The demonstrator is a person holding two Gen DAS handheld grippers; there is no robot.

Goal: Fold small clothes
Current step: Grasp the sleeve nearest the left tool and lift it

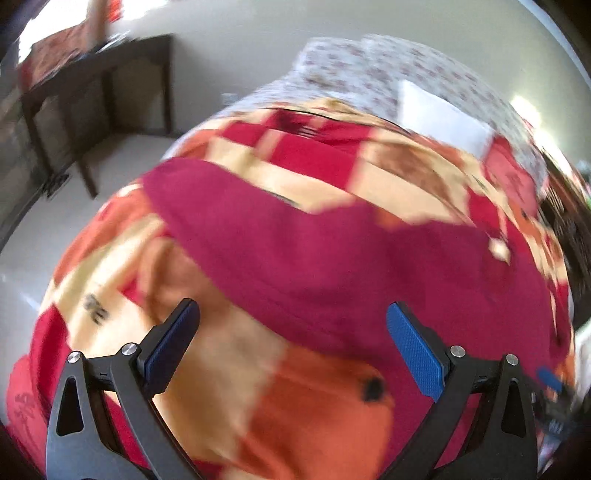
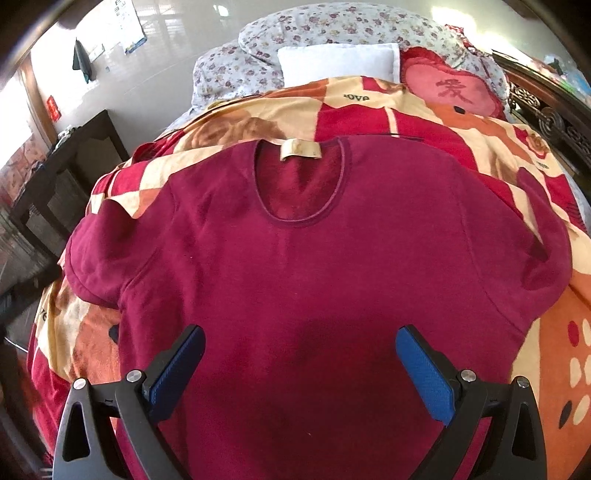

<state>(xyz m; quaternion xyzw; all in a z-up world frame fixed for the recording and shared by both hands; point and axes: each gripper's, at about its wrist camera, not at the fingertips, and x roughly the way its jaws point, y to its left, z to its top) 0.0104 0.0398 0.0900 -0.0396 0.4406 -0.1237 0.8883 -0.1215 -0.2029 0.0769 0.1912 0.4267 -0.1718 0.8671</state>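
A dark red short-sleeved top (image 2: 295,258) lies spread flat, front up, on a red, cream and orange blanket (image 2: 424,122), neck hole and cream label (image 2: 301,149) at the far end. My right gripper (image 2: 300,345) is open and empty, above the top's lower middle. In the blurred left wrist view the same top (image 1: 332,251) crosses the frame. My left gripper (image 1: 293,323) is open and empty, above the blanket (image 1: 258,387) at the top's left edge.
A floral quilt (image 2: 332,29), a white pillow (image 2: 338,62) and a red heart cushion (image 2: 454,88) lie at the bed's far end. A dark wooden table (image 1: 99,85) stands left of the bed on a pale floor. A carved dark bed frame (image 2: 546,114) runs along the right.
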